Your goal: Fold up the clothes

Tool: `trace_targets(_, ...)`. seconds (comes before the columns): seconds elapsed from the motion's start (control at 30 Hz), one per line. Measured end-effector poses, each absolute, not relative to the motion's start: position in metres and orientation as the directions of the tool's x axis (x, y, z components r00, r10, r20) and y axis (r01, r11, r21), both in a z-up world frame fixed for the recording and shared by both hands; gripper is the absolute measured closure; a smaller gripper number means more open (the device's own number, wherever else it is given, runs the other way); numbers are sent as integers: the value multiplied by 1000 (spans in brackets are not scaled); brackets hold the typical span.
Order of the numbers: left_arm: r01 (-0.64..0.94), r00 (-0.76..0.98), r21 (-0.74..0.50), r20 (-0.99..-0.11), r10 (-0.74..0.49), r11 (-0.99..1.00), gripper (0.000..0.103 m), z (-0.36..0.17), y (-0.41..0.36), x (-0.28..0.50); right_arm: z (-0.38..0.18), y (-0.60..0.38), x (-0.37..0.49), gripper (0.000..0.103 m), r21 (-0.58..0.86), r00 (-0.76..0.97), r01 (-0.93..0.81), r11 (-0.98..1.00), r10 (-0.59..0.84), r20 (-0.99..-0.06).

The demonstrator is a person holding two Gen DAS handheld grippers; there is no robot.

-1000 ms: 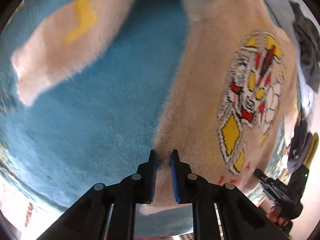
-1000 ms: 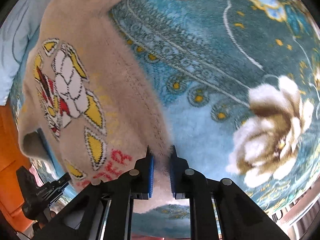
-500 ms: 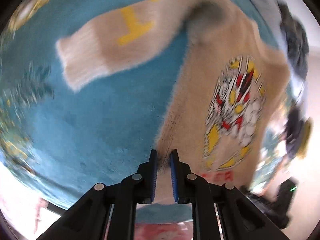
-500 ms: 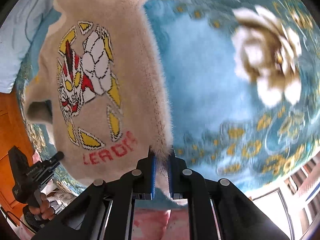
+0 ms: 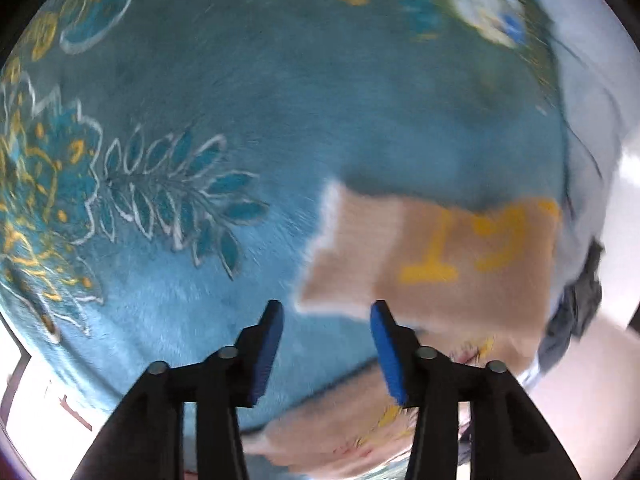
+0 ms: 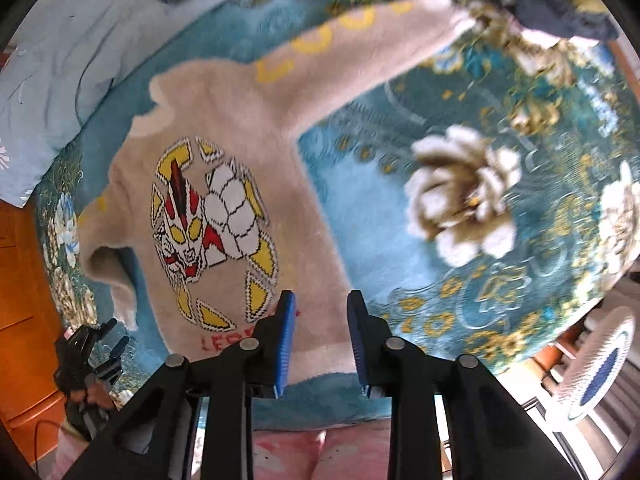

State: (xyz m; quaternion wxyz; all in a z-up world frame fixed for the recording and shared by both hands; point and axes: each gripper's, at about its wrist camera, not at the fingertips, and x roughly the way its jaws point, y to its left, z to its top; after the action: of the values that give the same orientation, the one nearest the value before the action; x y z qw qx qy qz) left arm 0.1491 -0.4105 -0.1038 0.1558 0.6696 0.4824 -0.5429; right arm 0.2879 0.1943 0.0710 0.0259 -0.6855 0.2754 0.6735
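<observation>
Now the right gripper (image 6: 318,336) stands with its blue-padded jaws apart and nothing between them, above the lower hem of the beige sweater (image 6: 224,128). The left gripper (image 5: 326,350) is also spread wide and empty, near the cuff of one sleeve (image 5: 432,252); this view is blurred, so I cannot tell if a pad touches the knit.

The sweater lies face up and spread flat on a teal carpet (image 6: 400,232), its other sleeve (image 6: 352,48) stretched out to the side, so it is not folded.

What could go wrong, in my judgement: the knit is thick and fuzzy, so narrow pads may pinch only the top layer, or catch the carpet pile too. The long soft sleeves could drag and bunch during a fold, leaving a crooked edge.

The printed robot head (image 6: 208,220) is angular in red, yellow and white, and the carpet is plush with pale flowers.
</observation>
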Motion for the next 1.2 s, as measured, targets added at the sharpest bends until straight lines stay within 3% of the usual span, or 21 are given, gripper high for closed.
trace_targets(0.3, 853, -57, -286, -882, 467, -436, 49, -119, -409, 123, 122, 217, 276, 60, 285, -126, -459, -842, -256, -958)
trace_targets(0.33, 852, -36, -264, -890, 454, -452, 60, -118, -408, 119, 124, 215, 273, 60, 285, -127, -457, -843, -256, -958)
trace_targets(0.37, 846, -7, -237, -901, 433, -478, 78, -117, -407, 114, 126, 212, 269, 60, 285, -127, -455, -843, -255, -958)
trace_targets(0.47, 825, 29, -193, -925, 380, -532, 94, -106, -411, 102, 130, 199, 261, 60, 297, -131, -431, -852, -267, -955)
trace_targets(0.73, 757, -172, -229, -973, 152, -612, 97, -3, -485, 64, 140, 185, 257, 60, 340, -173, -376, -862, -295, -940)
trace_targets(0.87, 713, -301, -310, -946, 124, -629, 98, 50, -493, 44, 131, 201, 270, 60, 376, -191, -426, -823, -325, -926)
trace_targets(1.1, 544, -400, -463, -876, 269, -699, 99, 101, -401, 8, 106, 232, 288, 60, 456, -231, -514, -726, -395, -889)
trace_targets(1.2, 440, -375, -496, -859, 349, -748, 99, 116, -323, -2, 96, 245, 289, 60, 492, -252, -509, -706, -425, -870)
